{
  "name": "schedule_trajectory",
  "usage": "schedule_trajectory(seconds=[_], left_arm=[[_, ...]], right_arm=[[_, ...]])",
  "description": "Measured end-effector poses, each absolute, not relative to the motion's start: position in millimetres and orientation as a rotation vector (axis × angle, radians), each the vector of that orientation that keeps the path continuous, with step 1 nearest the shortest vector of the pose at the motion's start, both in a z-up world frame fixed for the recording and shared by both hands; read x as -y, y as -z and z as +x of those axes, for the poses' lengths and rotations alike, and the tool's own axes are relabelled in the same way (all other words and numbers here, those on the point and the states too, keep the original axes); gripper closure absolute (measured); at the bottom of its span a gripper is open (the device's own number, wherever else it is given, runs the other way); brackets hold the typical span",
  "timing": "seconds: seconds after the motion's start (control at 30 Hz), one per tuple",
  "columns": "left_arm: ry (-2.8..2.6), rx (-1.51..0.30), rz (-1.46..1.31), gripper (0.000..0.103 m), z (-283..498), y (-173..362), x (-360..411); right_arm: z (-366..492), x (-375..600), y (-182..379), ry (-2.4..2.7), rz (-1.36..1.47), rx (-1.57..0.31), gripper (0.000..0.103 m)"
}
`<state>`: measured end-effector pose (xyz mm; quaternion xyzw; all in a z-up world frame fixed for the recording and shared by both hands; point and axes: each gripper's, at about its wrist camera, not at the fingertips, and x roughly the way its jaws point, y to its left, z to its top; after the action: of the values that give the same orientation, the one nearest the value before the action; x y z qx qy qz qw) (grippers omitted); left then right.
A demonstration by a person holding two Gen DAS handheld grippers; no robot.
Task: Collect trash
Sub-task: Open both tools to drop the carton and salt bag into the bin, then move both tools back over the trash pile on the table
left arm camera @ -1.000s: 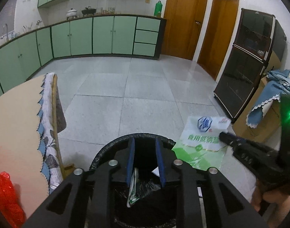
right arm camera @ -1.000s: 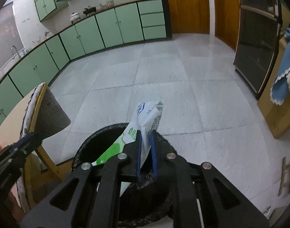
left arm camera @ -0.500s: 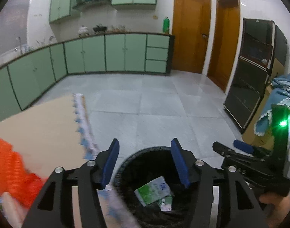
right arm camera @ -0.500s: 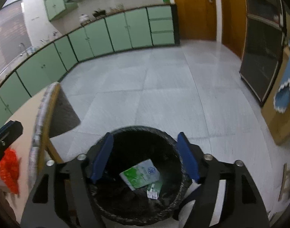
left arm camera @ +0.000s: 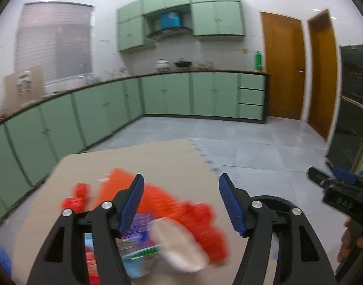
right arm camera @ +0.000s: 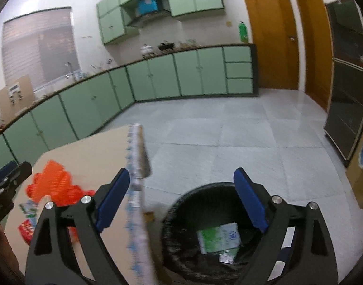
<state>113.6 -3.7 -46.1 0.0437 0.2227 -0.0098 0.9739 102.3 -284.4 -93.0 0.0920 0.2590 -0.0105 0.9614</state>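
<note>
My left gripper (left arm camera: 181,190) hangs above the tan table (left arm camera: 134,161); its jaws are opening, with nothing between them. Under it lie a crumpled orange-red plastic bag (left arm camera: 162,197), a blurred white round thing (left arm camera: 179,244) and a blue-purple packet (left arm camera: 138,228). My right gripper (right arm camera: 181,180) is over the black-lined trash bin (right arm camera: 181,201), jaws opening and empty. A green-and-white packet (right arm camera: 219,237) lies inside the bin, with a smaller scrap beside it. The bin's rim (left arm camera: 276,199) shows at the right of the left wrist view.
The table's patterned cloth edge (right arm camera: 135,190) runs between the table and the bin. Green cabinets (left arm camera: 105,114) line the far wall, and wooden doors (left arm camera: 283,71) and a dark cabinet (right arm camera: 347,109) stand to the right. Grey tiled floor (right arm camera: 229,142) lies beyond the bin.
Both grippers let go of their packets over the bin and opened wide. Both rose; the left swung left from the bin to above the table's trash, and the right also turned left.
</note>
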Motion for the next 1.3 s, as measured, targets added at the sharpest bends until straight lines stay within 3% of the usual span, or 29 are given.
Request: schedule_trajectory(seconds=[0.43, 0.97, 1.3], left_arm=[[-0.193, -0.506, 0.08, 0.038, 73.3, 88.8, -95.1], [-0.155, -0.675, 0.019, 0.038, 70.1, 144.5, -121.1], [-0.102, -0.757, -0.028, 0.031, 83.6, 161.3, -124.7]], right_arm=[[88.9, 187.9, 94.1, -0.179, 0.138, -0.508, 0.03], [81.4, 150.6, 112.0, -0.213, 0.071, -0.541, 0.031], [84.1, 144.6, 117.1, -0.217, 0.049, -0.555, 0.031]])
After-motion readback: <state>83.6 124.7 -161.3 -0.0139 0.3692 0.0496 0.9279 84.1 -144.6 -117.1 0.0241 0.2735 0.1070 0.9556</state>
